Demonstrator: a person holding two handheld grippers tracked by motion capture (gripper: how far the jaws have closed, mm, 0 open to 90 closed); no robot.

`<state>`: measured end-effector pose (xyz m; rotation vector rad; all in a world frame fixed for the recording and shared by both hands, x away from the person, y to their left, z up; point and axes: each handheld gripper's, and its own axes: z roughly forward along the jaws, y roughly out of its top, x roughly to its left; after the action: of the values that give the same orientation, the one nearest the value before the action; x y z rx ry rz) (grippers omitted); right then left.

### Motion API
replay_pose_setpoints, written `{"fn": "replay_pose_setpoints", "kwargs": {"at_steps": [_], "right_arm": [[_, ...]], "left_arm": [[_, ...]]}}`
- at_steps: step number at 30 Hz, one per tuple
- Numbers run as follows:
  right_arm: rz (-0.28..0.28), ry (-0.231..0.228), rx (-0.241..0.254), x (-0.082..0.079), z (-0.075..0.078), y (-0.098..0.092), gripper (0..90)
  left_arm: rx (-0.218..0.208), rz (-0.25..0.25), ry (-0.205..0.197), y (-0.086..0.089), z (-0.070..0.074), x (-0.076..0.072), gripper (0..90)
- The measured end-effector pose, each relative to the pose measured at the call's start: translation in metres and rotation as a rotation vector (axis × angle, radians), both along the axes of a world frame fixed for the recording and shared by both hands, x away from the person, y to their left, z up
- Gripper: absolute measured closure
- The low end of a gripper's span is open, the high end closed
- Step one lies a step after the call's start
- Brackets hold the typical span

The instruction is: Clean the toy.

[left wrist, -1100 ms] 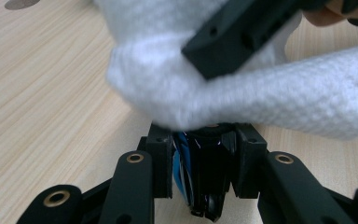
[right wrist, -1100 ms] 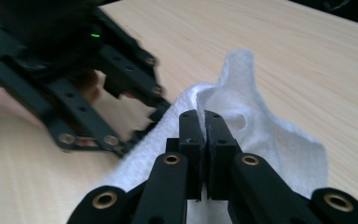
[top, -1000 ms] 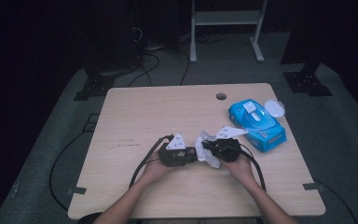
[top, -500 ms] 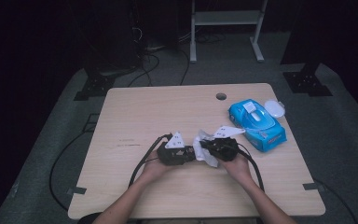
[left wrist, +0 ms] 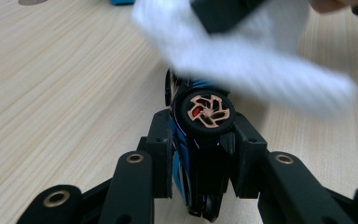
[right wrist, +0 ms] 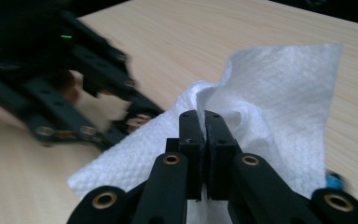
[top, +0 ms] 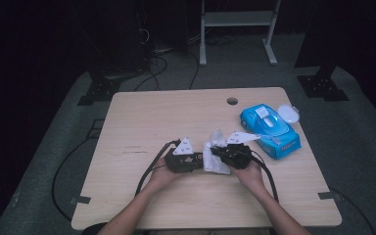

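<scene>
My left gripper (left wrist: 203, 133) is shut on a small blue and black toy car (left wrist: 182, 163), clamped by its sides with a copper-spoked wheel (left wrist: 207, 112) facing the camera. My right gripper (right wrist: 204, 121) is shut on a white wipe (right wrist: 279, 88), pinched in a fold between its jaws. The wipe (left wrist: 261, 60) hangs just beyond the car's front end and drapes over it. From above, the two grippers (top: 196, 161) (top: 221, 153) point at each other near the table's front middle, with the wipe (top: 214, 159) between them. The left gripper (right wrist: 135, 116) looks blurred in the right gripper view.
A blue pack of wipes (top: 270, 131) lies at the right of the wooden table (top: 166, 117), with a round white lid (top: 288, 113) beside it. A cable hole (top: 232, 101) sits near the far edge. Black cables trail from both grippers toward the front.
</scene>
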<state>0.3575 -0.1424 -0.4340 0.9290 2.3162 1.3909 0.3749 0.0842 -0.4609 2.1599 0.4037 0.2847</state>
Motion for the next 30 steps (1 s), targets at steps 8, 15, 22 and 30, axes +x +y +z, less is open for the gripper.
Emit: {"fn": "replay_pose_setpoints", "kwargs": {"at_steps": [8,15,22,30], "right_arm": [[-0.037,-0.020,-0.043,0.001,0.000,-0.009,86.2],[-0.076,0.002,0.002,0.002,-0.001,-0.022,86.3],[0.019,-0.017,-0.020,-0.001,0.000,0.012,86.3],[-0.131,0.006,0.007,0.010,-0.003,-0.042,86.2]], "left_arm": [[0.003,0.011,0.001,0.005,0.000,0.002,65.7],[-0.004,0.015,0.001,0.003,0.000,0.002,65.7],[-0.003,0.022,0.005,0.006,0.000,0.003,65.8],[0.002,0.024,-0.003,0.009,0.001,0.004,65.9]]}}
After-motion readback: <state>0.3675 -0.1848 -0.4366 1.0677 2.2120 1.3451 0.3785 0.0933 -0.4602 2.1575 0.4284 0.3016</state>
